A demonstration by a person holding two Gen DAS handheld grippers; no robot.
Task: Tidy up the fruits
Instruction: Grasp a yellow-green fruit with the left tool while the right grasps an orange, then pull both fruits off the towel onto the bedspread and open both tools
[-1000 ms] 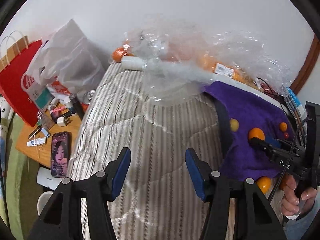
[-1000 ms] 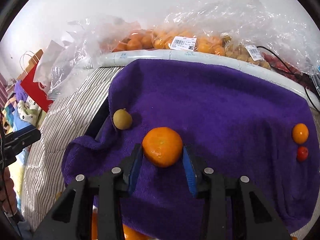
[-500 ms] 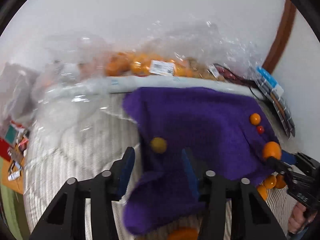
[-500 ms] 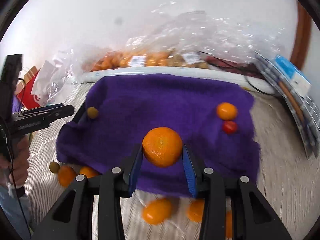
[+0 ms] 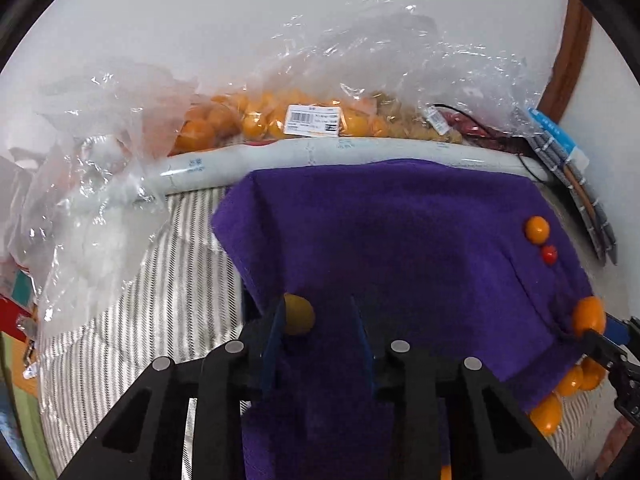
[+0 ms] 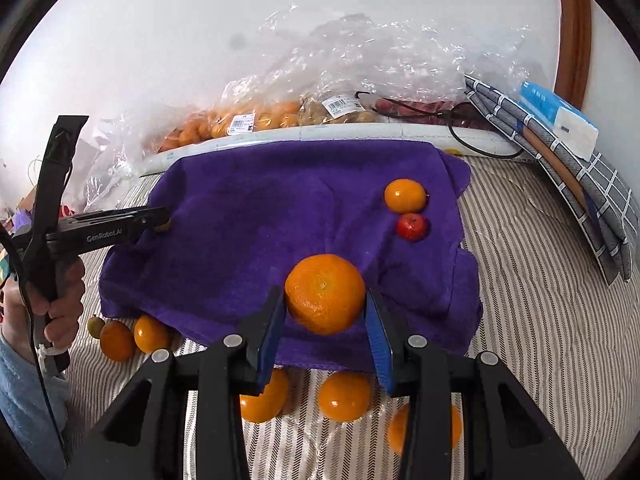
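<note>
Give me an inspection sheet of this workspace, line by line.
Surface: striped bedding under a purple towel.
Job's things: small orange and red fruit together on the towel; loose oranges off its near edge.
Clutter: plastic bags of fruit by the wall.
Grippers: right gripper clamps a large orange; left gripper, jaws just closing, has a yellowish fruit at its left finger, not gripped.
Cables: black cable at the far edge.
Surroundings: white wall, folded grey cloth.
</note>
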